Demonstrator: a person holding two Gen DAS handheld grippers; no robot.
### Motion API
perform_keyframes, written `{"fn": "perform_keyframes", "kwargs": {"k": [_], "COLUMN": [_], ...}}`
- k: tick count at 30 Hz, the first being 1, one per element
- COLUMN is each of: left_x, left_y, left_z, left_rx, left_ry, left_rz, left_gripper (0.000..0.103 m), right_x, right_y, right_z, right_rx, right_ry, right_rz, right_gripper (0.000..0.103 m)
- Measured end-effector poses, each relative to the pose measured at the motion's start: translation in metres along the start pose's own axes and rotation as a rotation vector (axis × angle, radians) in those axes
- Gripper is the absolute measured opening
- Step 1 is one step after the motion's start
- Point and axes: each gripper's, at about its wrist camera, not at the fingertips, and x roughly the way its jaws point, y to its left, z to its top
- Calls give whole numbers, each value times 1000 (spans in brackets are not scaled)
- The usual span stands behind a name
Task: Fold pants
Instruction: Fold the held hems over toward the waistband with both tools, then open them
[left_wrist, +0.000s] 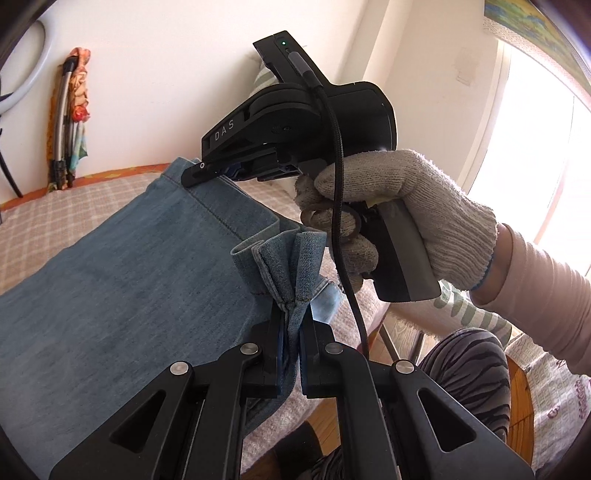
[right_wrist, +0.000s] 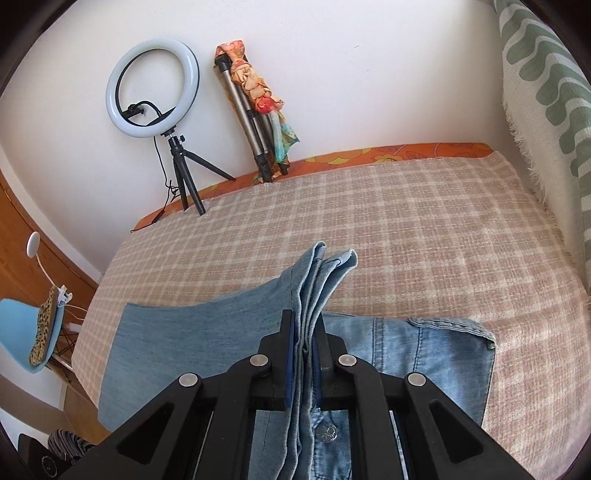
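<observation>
Blue denim pants (left_wrist: 110, 277) lie across a checked bed cover (left_wrist: 55, 221). At the bottom of the left wrist view, my left gripper (left_wrist: 291, 310) is shut on a bunched hem corner, held up off the bed. My right gripper (left_wrist: 192, 176), carried by a gloved hand (left_wrist: 406, 206), clamps the far corner of the same hem edge. In the right wrist view, my right gripper (right_wrist: 304, 317) is shut on folded layers of the hem, which stick up past the fingertips. Beneath it lie the pants (right_wrist: 184, 332), the waist and its button (right_wrist: 327, 432).
A ring light on a small tripod (right_wrist: 153, 88) and a folded tripod wrapped in a scarf (right_wrist: 255, 110) stand by the wall at the bed's far edge. A white and green blanket (right_wrist: 546, 92) hangs on the right. A blue chair (right_wrist: 18, 332) stands at the left.
</observation>
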Motion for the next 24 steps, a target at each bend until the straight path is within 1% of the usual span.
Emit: {"fn": "perform_keyframes", "kwargs": {"k": [4, 9, 14, 18, 21, 24], "left_x": [23, 48, 66, 75, 76, 79], "left_y": [-6, -8, -11, -8, -10, -14], "left_z": [2, -2, -7, -10, -11, -13], "left_rx": [11, 1, 35, 33, 23, 22], "left_ry": [16, 46, 77, 103, 111, 130], "left_rz": [-26, -49, -38, -35, -51, -71], "left_gripper": [5, 5, 5, 5, 5, 10], "right_x": [-3, 3, 12, 23, 26, 26], "right_y": [-34, -59, -77, -87, -91, -91], "right_z": [-8, -17, -24, -29, -29, -29], "right_rx": [52, 80, 112, 121, 132, 121], "right_ry": [-3, 5, 16, 42, 50, 52], "right_rz": [-17, -34, -33, -29, -18, -24], "right_gripper": [5, 5, 5, 5, 5, 5]}}
